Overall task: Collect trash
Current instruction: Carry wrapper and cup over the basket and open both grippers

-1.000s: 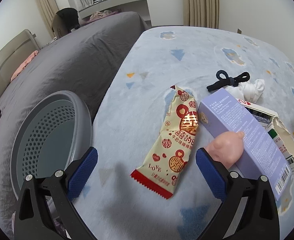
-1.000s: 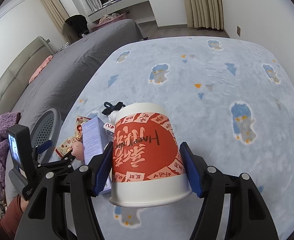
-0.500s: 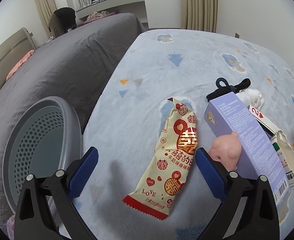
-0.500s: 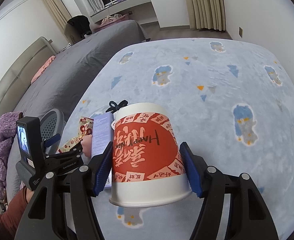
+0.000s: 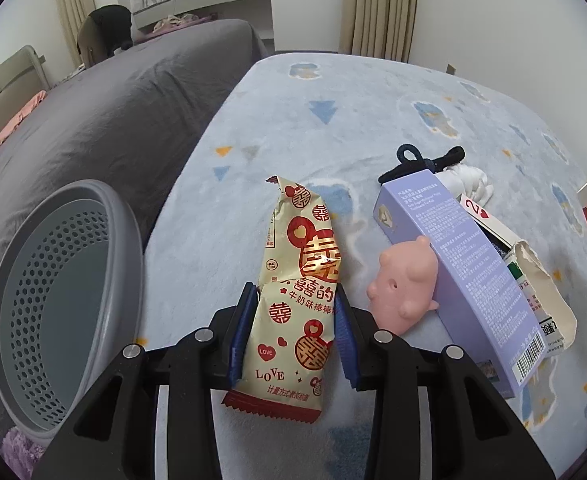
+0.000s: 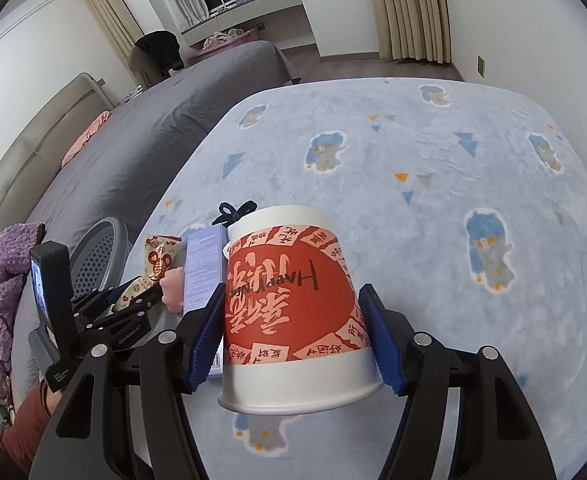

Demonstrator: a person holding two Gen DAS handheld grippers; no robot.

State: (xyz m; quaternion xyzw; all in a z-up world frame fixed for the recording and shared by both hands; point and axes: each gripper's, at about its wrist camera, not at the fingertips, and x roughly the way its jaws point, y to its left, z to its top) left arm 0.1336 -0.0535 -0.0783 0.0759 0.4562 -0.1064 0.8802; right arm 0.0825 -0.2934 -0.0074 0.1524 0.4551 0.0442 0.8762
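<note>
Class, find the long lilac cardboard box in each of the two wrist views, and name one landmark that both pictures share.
Left wrist view: the long lilac cardboard box lies right of centre, beside the pink rubber pig.
Right wrist view: it shows left of centre, partly hidden behind the red-and-white paper cup.
Shared landmark: the grey perforated plastic basket, at the left in both.

Snack wrapper (image 5: 297, 300): cream ground, red and gold double-happiness motifs, red serrated bottom edge. Paper cup (image 6: 293, 304): white, wide red band with pink lettering and pink tags. Box (image 5: 457, 264): lavender, small dark print, barcode on white. Toy pig (image 5: 405, 284): plain pink. Basket (image 5: 65, 300): grey, perforated wall. Blanket (image 6: 433, 208): pale blue with darker blue figures, blue, orange and grey triangles. Hair tie (image 5: 421, 164): black. Gripper pads (image 5: 241, 332): blue, on black frames.
</note>
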